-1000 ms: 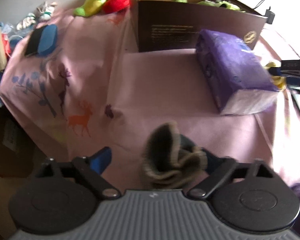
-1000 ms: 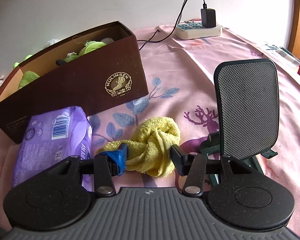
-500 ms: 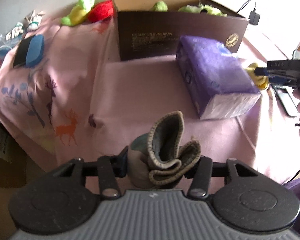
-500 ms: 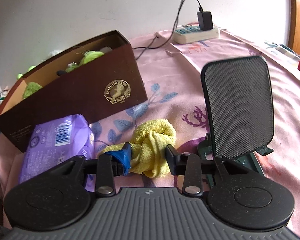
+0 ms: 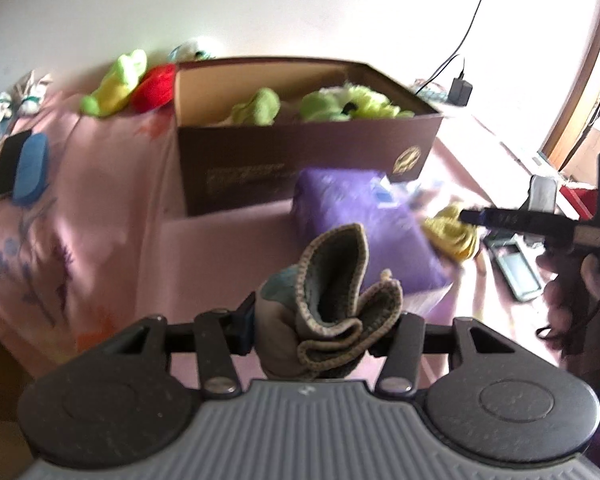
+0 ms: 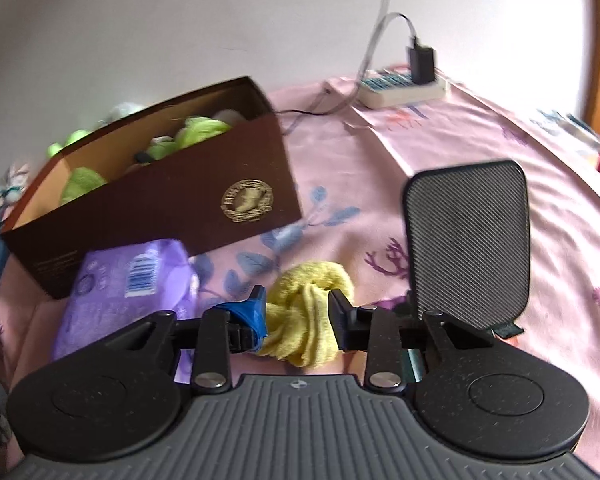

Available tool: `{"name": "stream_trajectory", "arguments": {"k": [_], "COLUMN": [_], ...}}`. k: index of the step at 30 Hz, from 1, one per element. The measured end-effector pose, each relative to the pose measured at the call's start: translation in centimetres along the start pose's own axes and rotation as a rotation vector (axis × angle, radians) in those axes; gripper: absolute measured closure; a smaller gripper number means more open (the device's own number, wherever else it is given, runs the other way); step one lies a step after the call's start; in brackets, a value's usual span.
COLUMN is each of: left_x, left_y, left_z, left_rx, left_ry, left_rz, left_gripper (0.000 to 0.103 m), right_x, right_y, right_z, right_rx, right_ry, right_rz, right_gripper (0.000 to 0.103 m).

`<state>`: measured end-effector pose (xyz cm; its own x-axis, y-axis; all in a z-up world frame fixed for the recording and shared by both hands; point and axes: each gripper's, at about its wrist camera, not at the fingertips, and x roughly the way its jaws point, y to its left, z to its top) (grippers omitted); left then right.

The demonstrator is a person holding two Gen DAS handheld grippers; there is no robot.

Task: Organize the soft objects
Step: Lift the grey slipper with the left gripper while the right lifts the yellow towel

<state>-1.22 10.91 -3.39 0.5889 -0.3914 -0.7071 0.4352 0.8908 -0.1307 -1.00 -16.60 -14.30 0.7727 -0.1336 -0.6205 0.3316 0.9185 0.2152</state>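
White wall behind; pink printed cloth (image 5: 112, 216) is covering the desk. Going left to right.

Far left of the left wrist view: a green plush (image 5: 116, 84) and a red plush (image 5: 156, 88) are lying outside the brown box (image 5: 300, 160), just beside its left end. The box is sitting open, already holding several green plush toys (image 5: 340, 106).

Change since a second ago: the left gripper (image 5: 320, 324) was standing wide around the grey-beige sock; now I am seeing it clenched on the grey-beige sock (image 5: 332, 304), and the sock is riding up off the cloth, with the box interior coming into sight. I read that as pick done, carry to the box starting.

Next right, the purple tissue pack (image 6: 128, 292) is lying in front of the box, touching or nearly touching its front wall.

The right gripper (image 6: 296, 316) has likewise narrowed: a second ago its pads were standing off the yellow towel, now they are pressing into the yellow towel (image 6: 306, 316) from both sides. The towel is resting bunched on the cloth, between the tissue pack and the black mesh stand (image 6: 468, 244). Not lifted yet, as far as I can judge.

Far right: power strip (image 6: 400, 88) with charger, near the wall.
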Motion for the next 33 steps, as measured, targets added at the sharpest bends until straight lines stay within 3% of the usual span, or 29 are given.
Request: {"name": "stream_trajectory", "arguments": {"k": [6,13,22,28,33], "left_x": [1.2,1.8,2.9,3.5,3.9], "left_y": [-1.1,-0.6,0.9,1.9,2.2], "left_z": [1.7,1.9,1.5,1.3,1.4], "left_rx": [0.006,-0.009,-0.071,-0.112,-0.120], "left_ry": [-0.017,-0.003,0.028,0.052,0.060], "left_rz": [-0.023,-0.011,0.032,0.062,0.074], "left_gripper": [0.049,0.049,0.049,0.049,0.049], "right_x": [2.3,2.9,4.0,3.4,3.4], "right_y": [0.0,1.3,3.2,2.9,2.7], "right_z": [0.1,-0.6,-1.8,-1.7,-1.5], "right_rx": [0.129,0.109,-0.103,-0.129,-0.097], "right_ry": [0.057,0.019,0.003,0.001,0.001], "right_rz": [-0.062,-0.134,-0.155,-0.010,0.025], "right_gripper": [0.079,0.072,0.060,0.079,0.086]}}
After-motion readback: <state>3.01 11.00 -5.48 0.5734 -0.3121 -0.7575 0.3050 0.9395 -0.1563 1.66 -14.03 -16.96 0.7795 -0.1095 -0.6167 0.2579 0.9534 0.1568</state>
